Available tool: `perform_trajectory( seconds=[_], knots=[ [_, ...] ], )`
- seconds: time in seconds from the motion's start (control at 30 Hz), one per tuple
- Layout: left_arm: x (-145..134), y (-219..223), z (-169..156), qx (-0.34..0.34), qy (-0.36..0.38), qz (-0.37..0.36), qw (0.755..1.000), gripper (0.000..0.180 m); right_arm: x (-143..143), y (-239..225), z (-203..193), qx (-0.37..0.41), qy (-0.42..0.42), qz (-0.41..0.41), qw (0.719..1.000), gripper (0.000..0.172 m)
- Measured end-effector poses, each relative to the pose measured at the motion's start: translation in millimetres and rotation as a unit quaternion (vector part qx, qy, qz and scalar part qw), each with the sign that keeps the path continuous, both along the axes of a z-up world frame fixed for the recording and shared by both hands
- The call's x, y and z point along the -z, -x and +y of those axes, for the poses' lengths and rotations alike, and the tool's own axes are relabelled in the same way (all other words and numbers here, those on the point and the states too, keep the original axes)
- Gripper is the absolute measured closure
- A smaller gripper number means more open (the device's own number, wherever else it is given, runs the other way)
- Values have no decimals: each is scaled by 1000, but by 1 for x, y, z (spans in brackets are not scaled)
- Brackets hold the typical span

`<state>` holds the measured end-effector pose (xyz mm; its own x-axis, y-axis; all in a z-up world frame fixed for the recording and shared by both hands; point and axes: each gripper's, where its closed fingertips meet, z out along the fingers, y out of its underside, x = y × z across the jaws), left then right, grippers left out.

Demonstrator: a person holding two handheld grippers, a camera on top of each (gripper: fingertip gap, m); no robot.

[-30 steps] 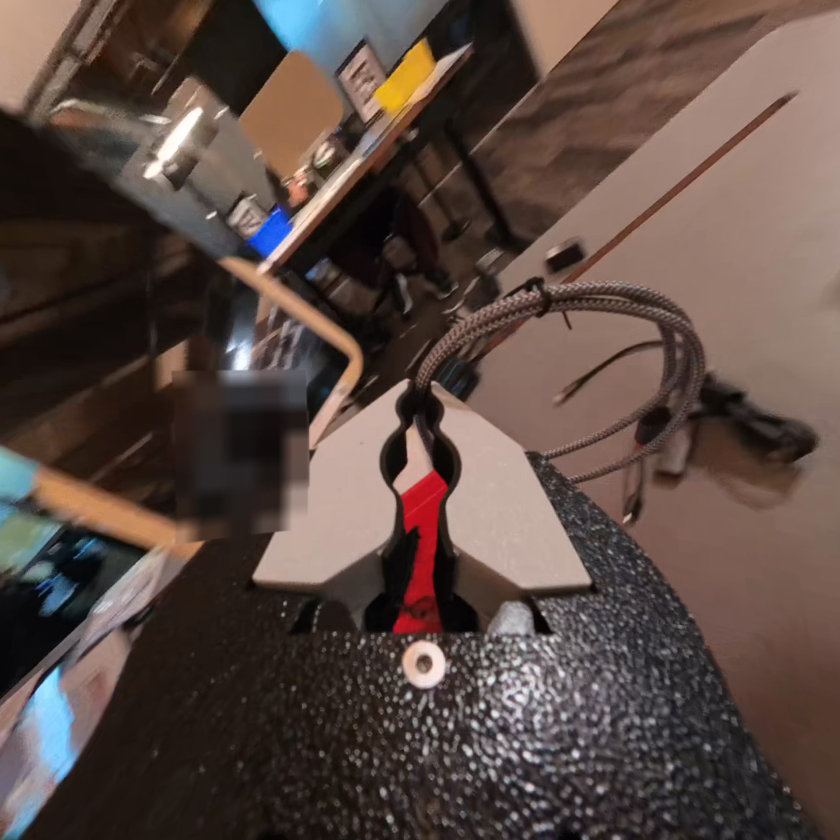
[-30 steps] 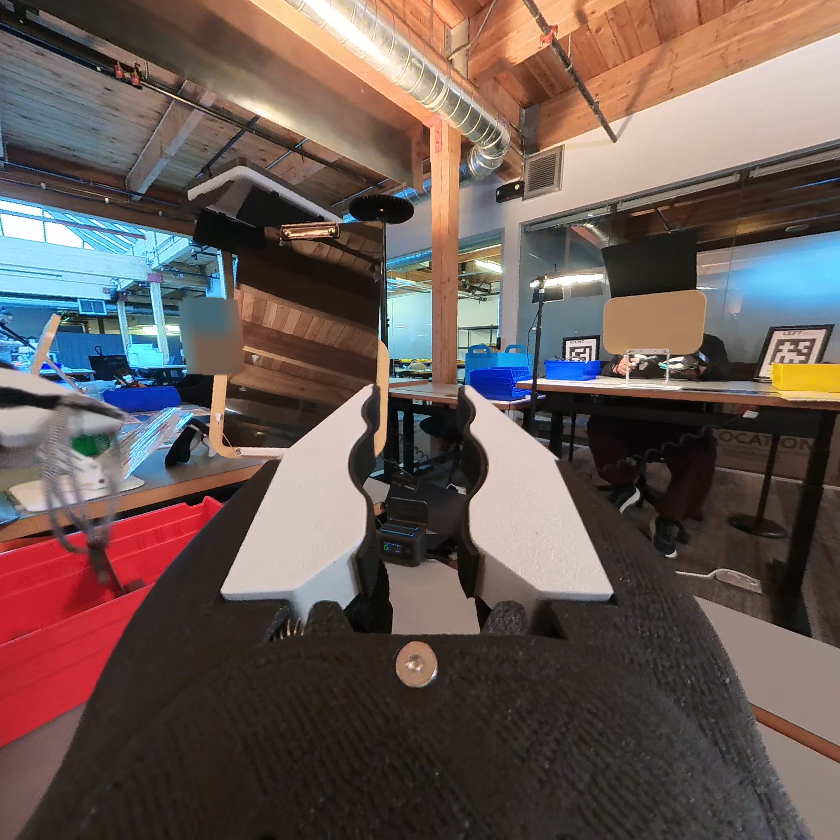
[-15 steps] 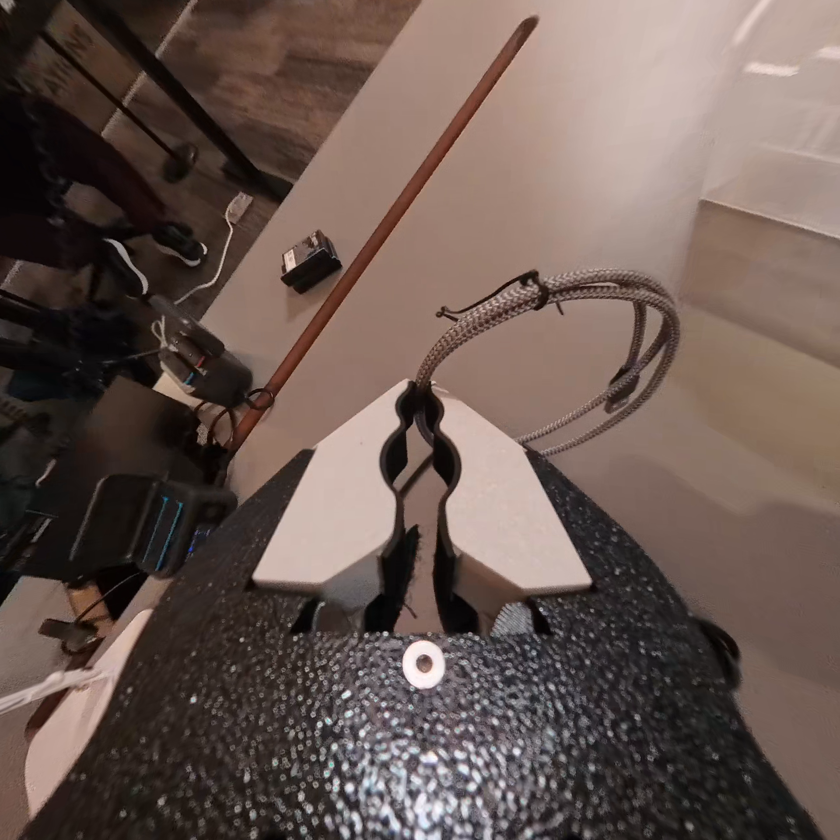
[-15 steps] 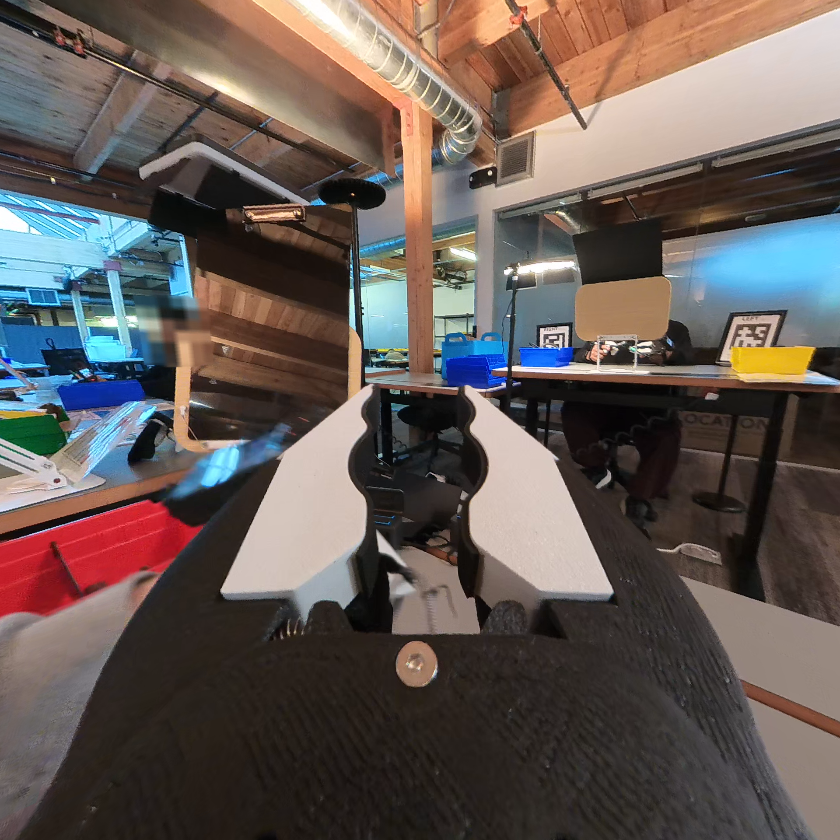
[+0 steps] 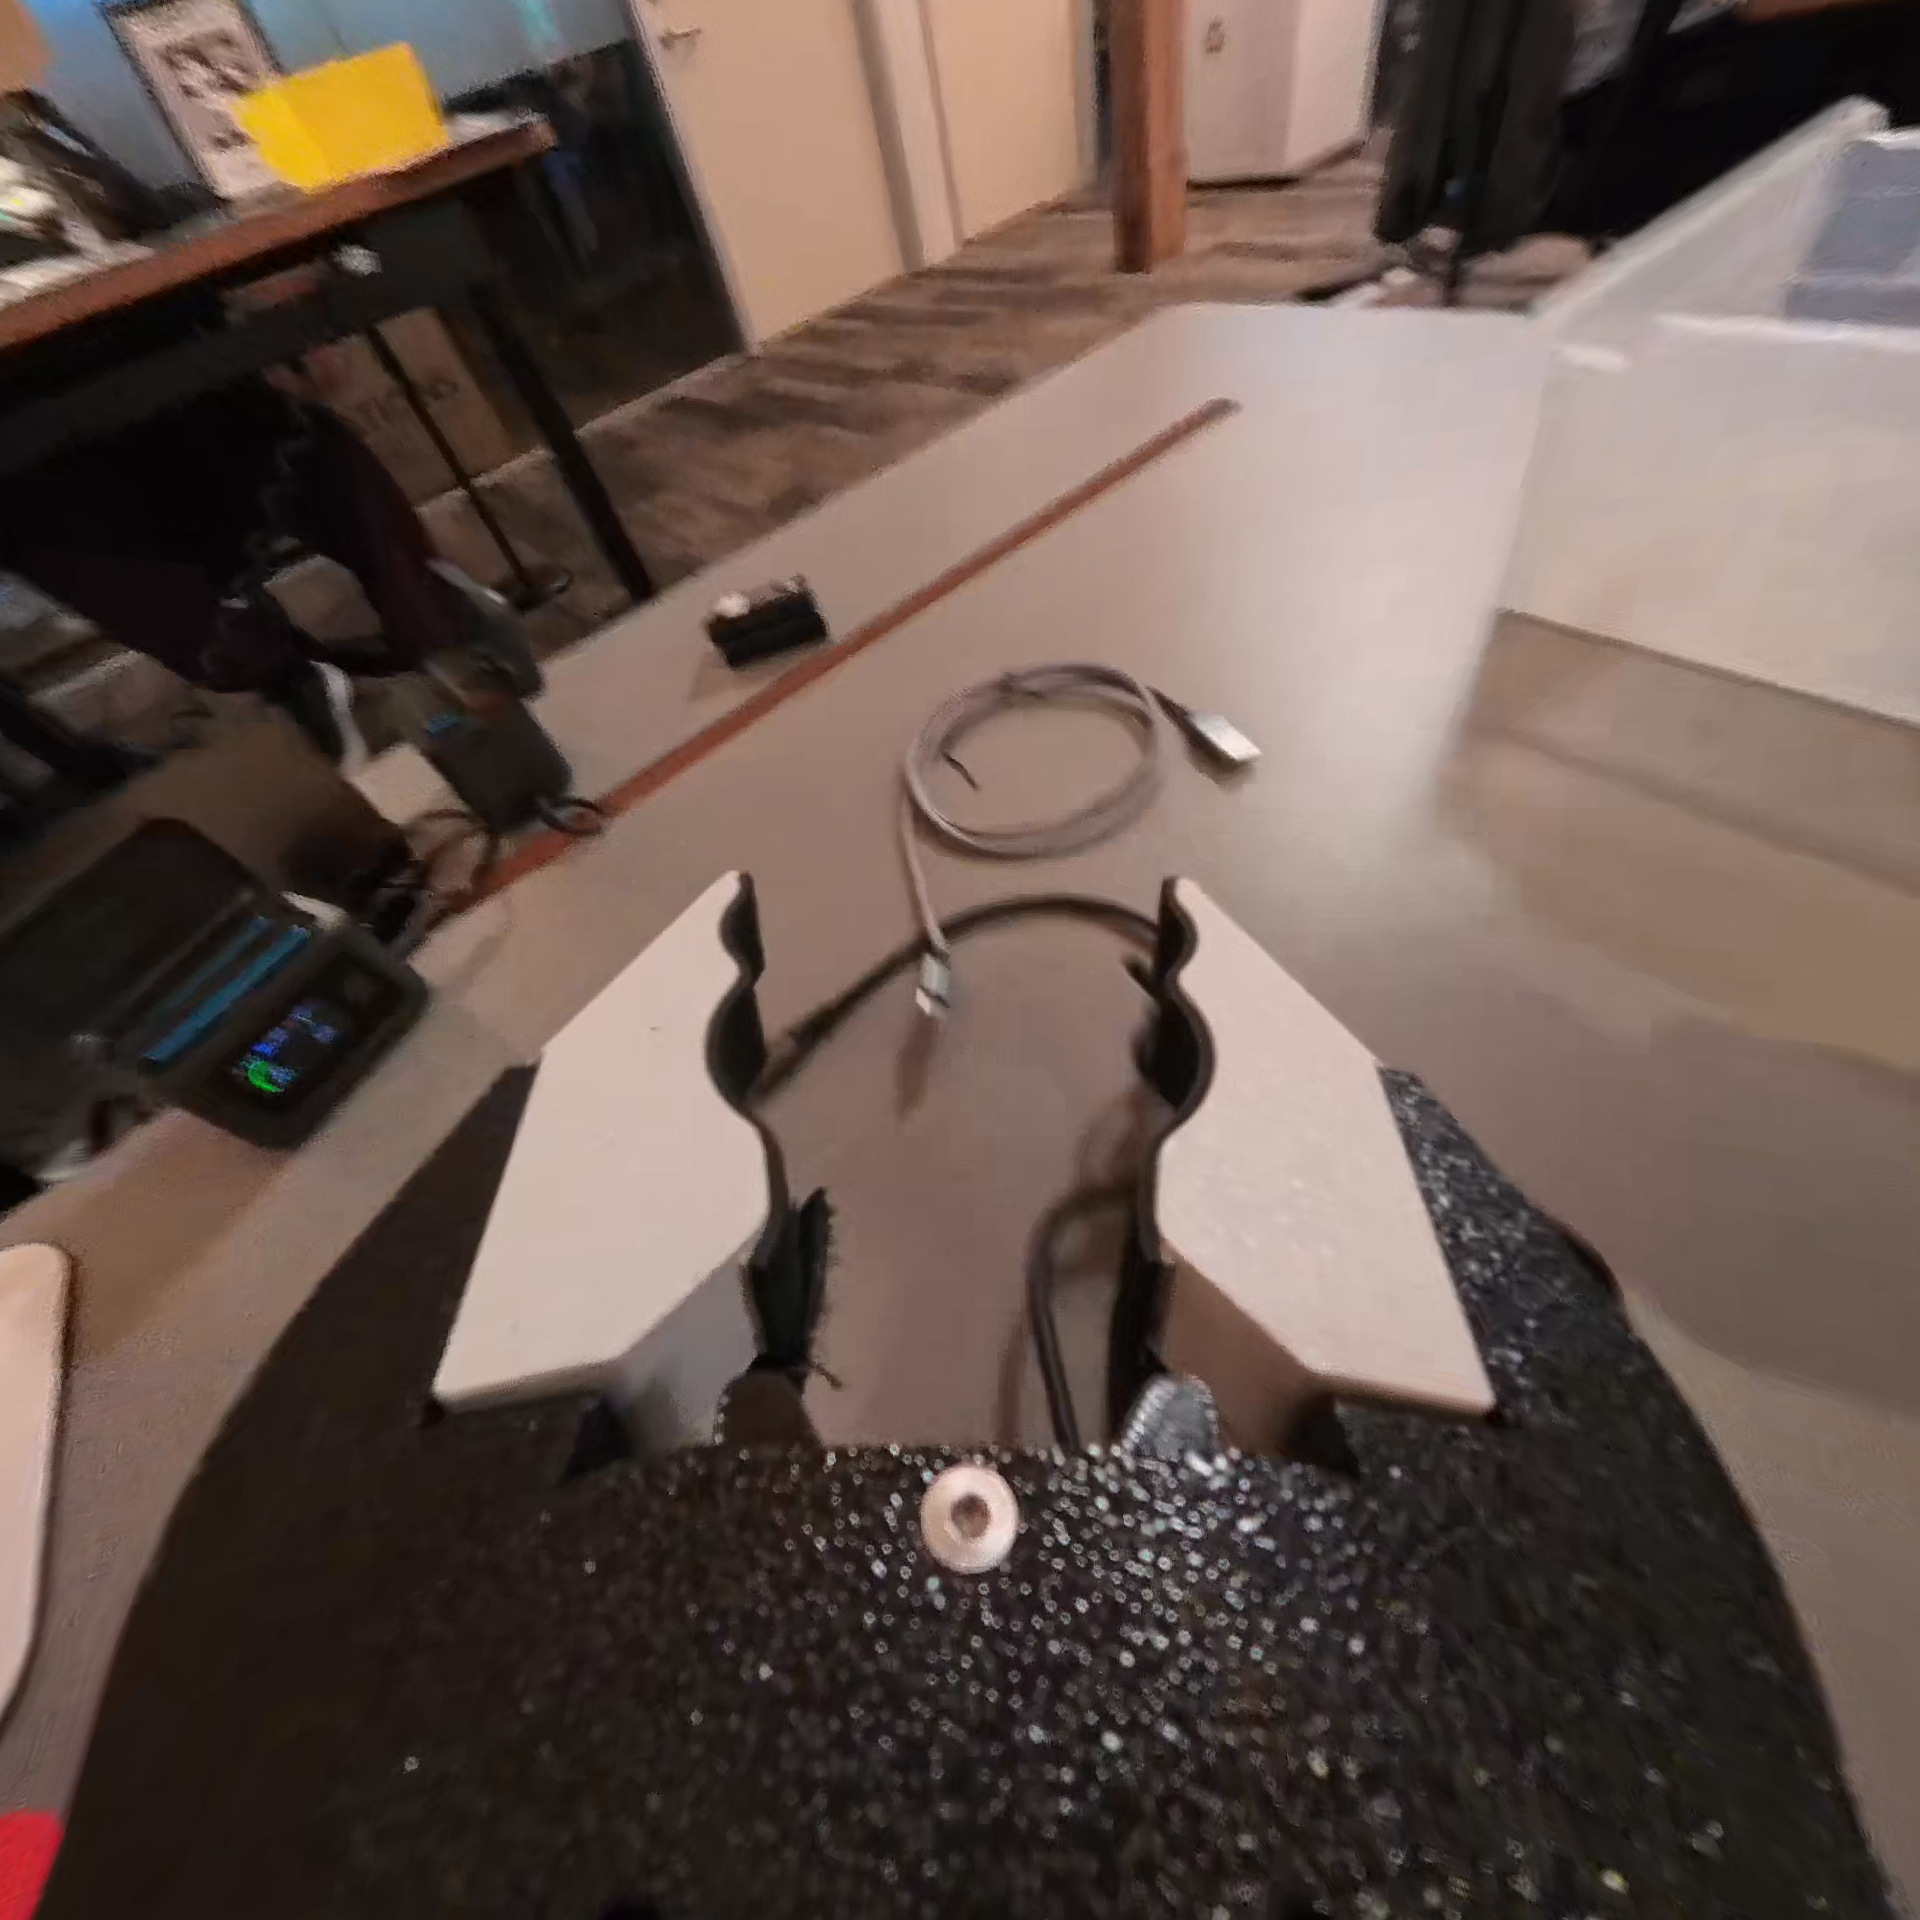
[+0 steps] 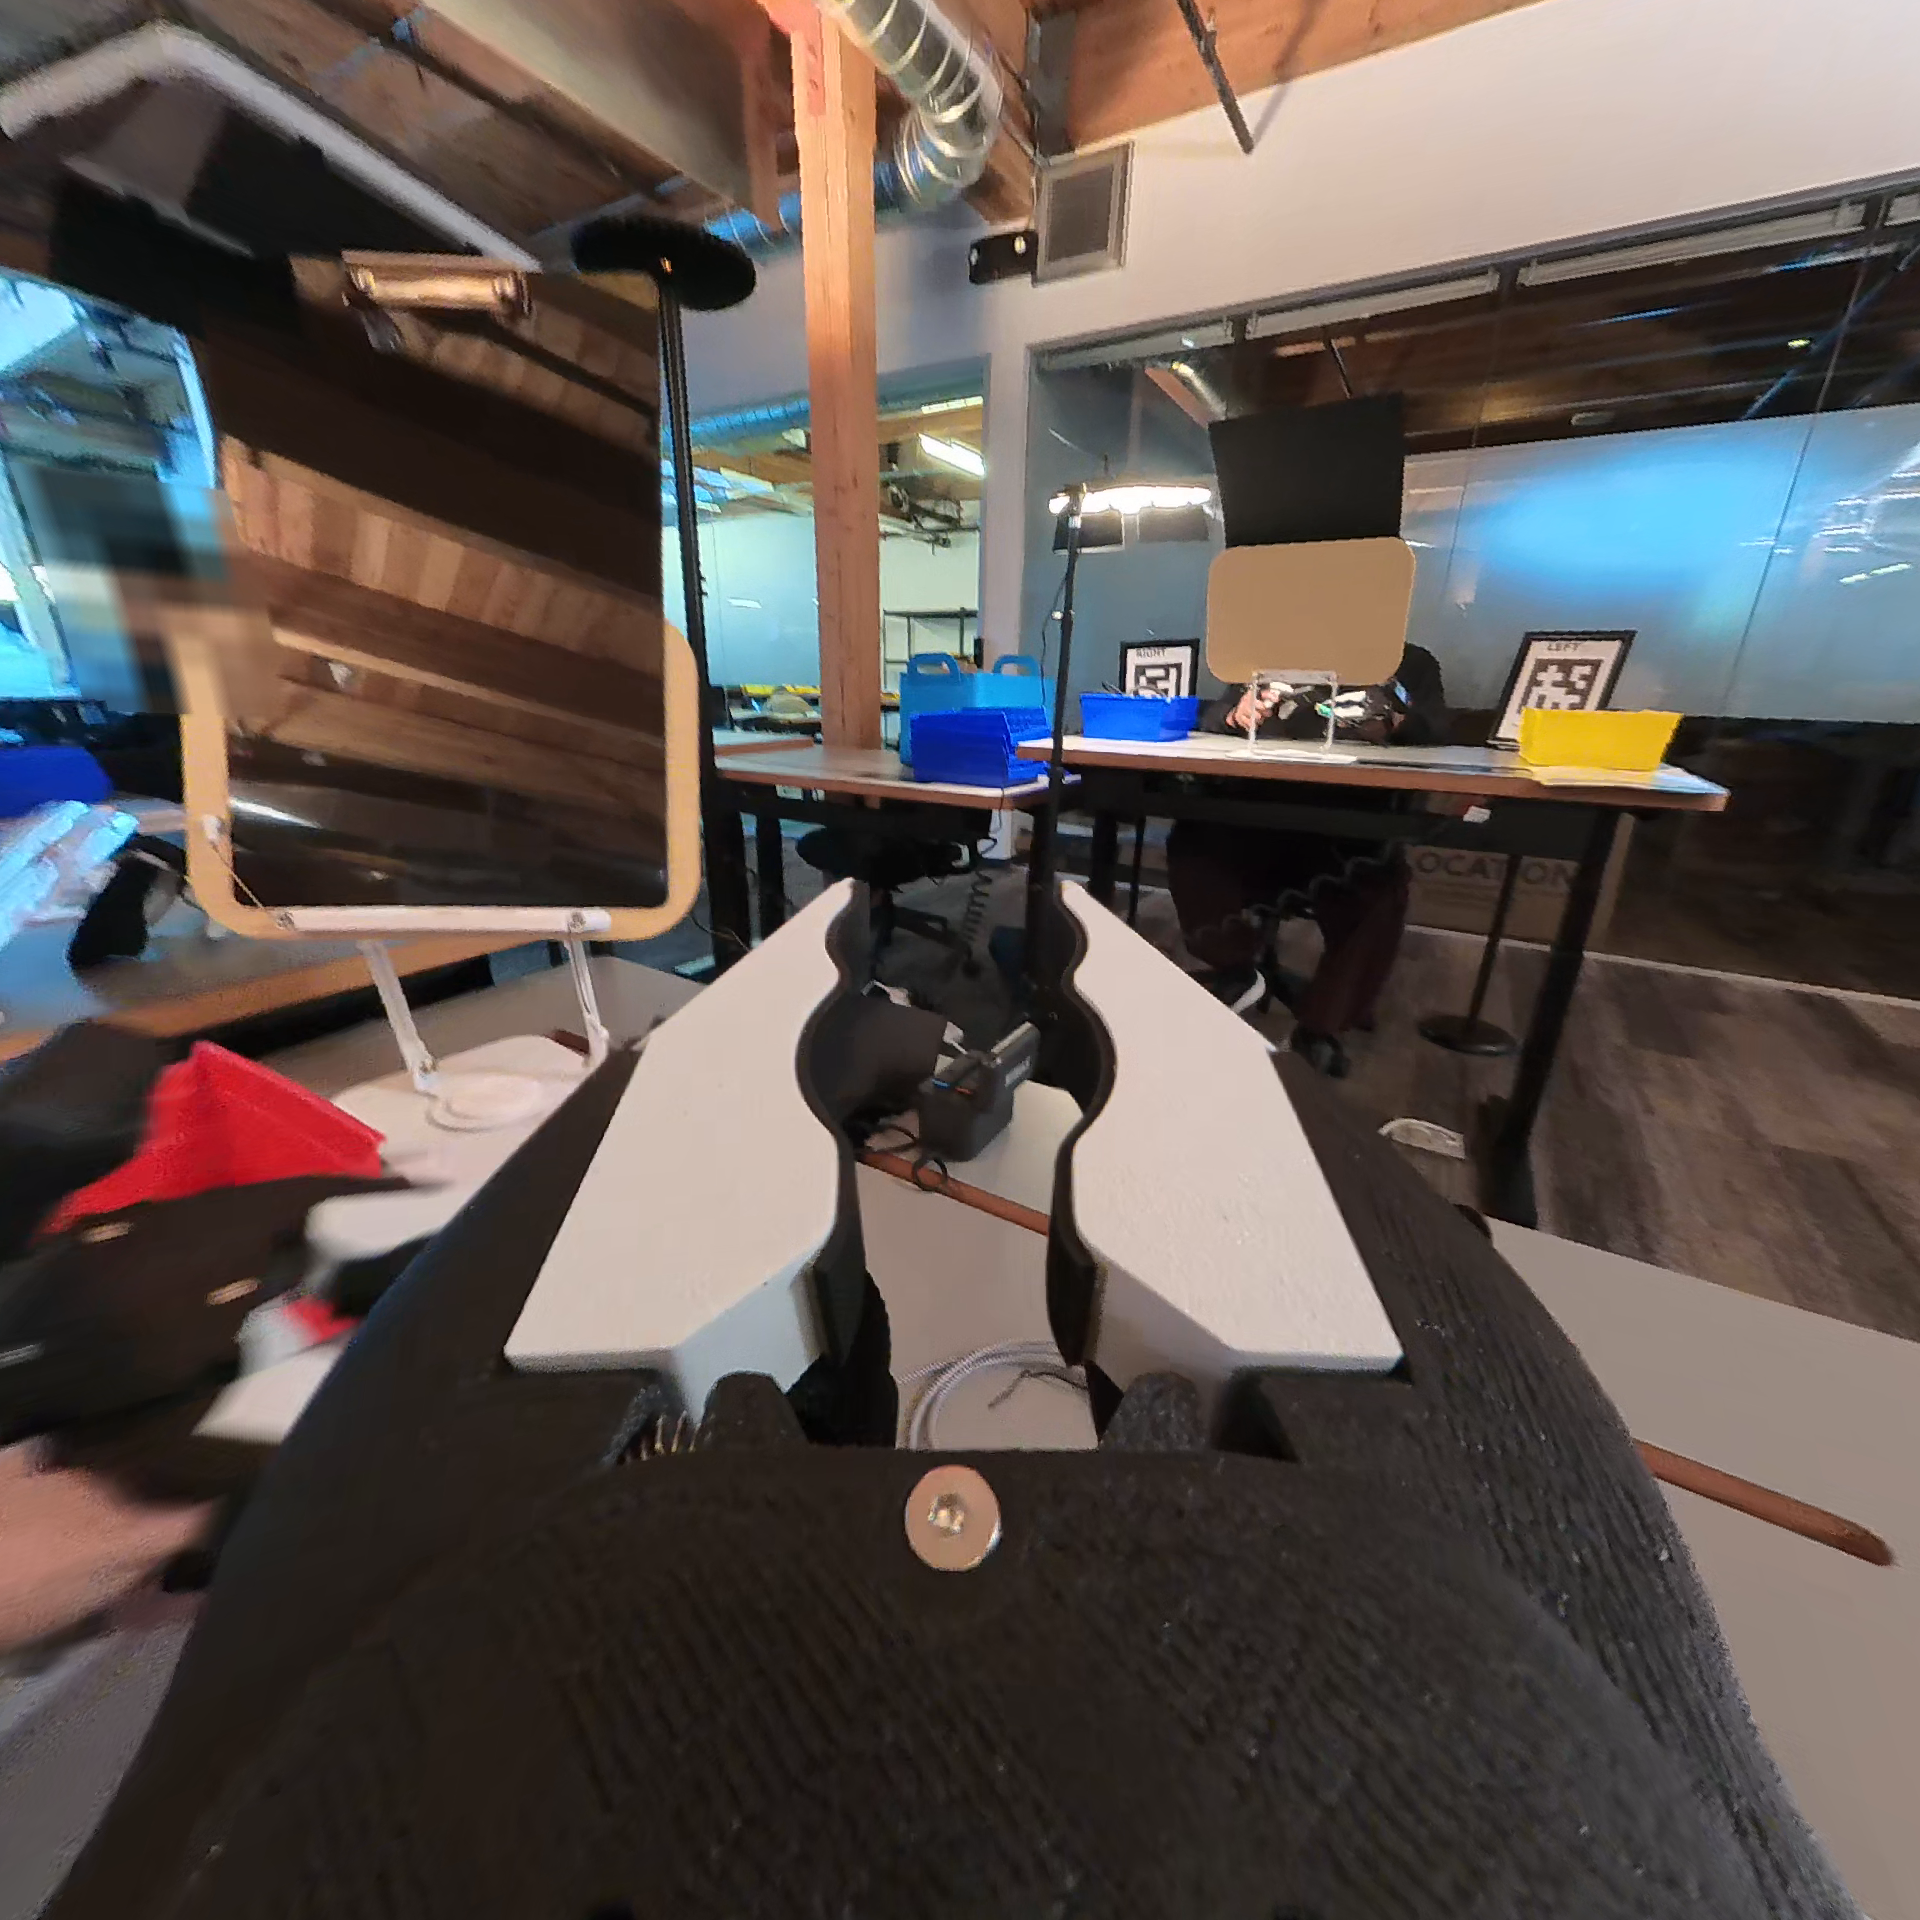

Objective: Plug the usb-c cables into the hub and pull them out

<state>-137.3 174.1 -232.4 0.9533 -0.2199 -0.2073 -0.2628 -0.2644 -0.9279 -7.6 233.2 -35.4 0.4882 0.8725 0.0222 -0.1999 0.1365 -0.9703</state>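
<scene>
USB-c cable (image 5: 1023, 769), grey and coiled, lies on the counter (image 5: 1455, 935) straight ahead of the left tool (image 5: 956, 925), whose jaws are wide apart and hold nothing; its near plug (image 5: 932, 987) points back between them. Right tool (image 6: 956, 925), partly open and holding nothing, faces away.

Left gripper (image 5: 958, 902) no longer pinched on the grey cable (image 5: 1023, 764): fingers (image 5: 644, 1081) now spread wide, nothing between the pads. Cable no longer hanging in a loop from the fingertips; lies coiled on the desk (image 5: 1351, 935) ahead, well in from the edges, one plug (image 5: 933, 985) pointing back toward the open jaws, the other (image 5: 1224, 736) beside the coil. Black cable (image 5: 1049, 914) now showing on the desk under the fingers, possibly touching the grey plug, blur hides it. Left view swung up from the desk to the room. Right gripper (image 6: 956, 914) tipped lower toward the desk edge; mirror (image 6: 436, 623) now larger at left.
</scene>
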Motion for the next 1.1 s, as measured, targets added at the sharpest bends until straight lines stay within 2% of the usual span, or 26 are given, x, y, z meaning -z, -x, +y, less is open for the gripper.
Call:
perform_trajectory(
  seconds=[0.07, 0.1, 0.17, 0.23, 0.3, 0.37, 0.43, 0.5, 0.57, 0.6, 0.63, 0.7, 0.77, 0.9, 1.1],
  knots=[
    [18, -20, -33, 69, 37, 1, 997, 141, 2, 6, -2, 4, -6, -16, 1000, 140],
    [25, -31, -48, 101, 50, 0, 994, 151, 2, 9, -4, 6, -10, -24, 1000, 140],
    [38, -49, -73, 138, 74, 6, 988, 152, 1, 15, -10, 5, -21, -37, 999, 140],
    [55, -44, -83, 117, 96, 63, 987, 153, -1, 22, -17, 1, -29, -40, 999, 140],
    [65, -26, -80, 77, 90, 143, 983, 145, 3, 29, -21, -1, -31, -42, 999, 141],
    [67, -21, -78, 73, 101, 175, 977, 129, 24, 42, -21, -5, -17, -57, 998, 143],
    [64, -14, -71, 68, 106, 192, 973, 112, 63, 56, -27, -20, 12, -80, 997, 144],
    [73, 0, -66, 48, 152, 193, 968, 98, 110, 67, -40, -44, 34, -113, 992, 144],
    [85, 10, -68, 36, 201, 178, 962, 100, 149, 63, -41, -15, 25, -160, 987, 146],
    [88, 11, -71, 35, 216, 163, 962, 109, 162, 59, -44, -7, 18, -173, 985, 146],
    [90, 9, -75, 37, 222, 142, 964, 124, 172, 57, -48, -7, 12, -177, 984, 147],
    [88, 5, -82, 31, 221, 91, 971, 141, 189, 53, -54, -12, 4, -183, 983, 149],
    [89, 4, -91, 24, 228, 59, 972, 173, 201, 55, -55, -14, 6, -210, 978, 148],
    [84, -21, -114, 52, 226, -5, 973, 175, 207, 59, -55, -16, 11, -221, 975, 147],
    [83, -90, -135, 143, 225, -63, 962, 178, 211, 57, -56, -3, -10, -253, 967, 147]
  ],
)
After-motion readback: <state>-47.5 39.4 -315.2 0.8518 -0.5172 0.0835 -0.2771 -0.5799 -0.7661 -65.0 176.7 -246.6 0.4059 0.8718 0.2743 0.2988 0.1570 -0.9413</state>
